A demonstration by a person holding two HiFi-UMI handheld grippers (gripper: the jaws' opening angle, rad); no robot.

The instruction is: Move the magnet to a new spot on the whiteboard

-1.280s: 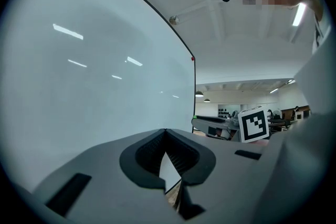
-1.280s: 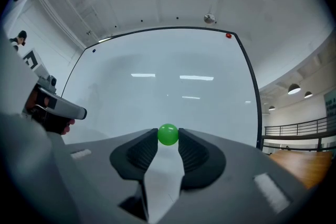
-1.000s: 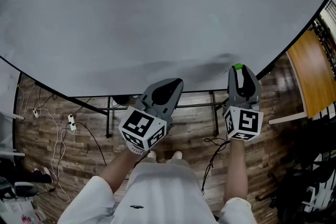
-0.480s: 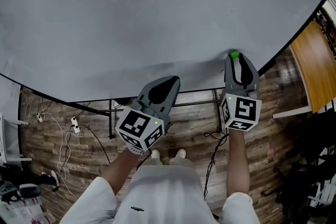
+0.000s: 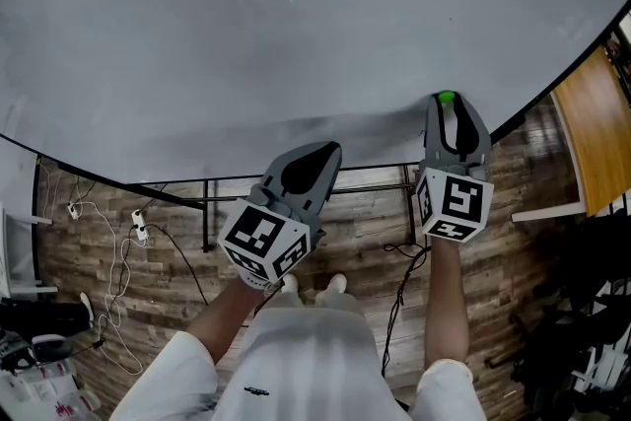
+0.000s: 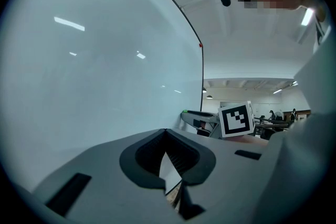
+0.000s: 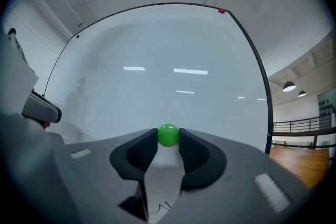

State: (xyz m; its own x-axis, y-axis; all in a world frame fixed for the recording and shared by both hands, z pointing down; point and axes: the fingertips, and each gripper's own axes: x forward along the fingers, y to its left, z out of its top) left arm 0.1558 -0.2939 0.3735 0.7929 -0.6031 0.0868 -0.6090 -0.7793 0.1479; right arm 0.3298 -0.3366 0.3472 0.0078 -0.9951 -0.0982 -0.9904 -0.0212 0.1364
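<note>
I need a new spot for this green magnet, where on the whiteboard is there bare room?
The whiteboard is bare everywhere above both grippers, out to its black frame. Only the bottom edge is crowded: the right gripper holds the green magnet there, left gripper beside it.

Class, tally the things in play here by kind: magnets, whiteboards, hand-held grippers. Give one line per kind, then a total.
green magnet: 1
whiteboard: 1
grippers: 2 (left gripper, right gripper)
Total: 4
</note>
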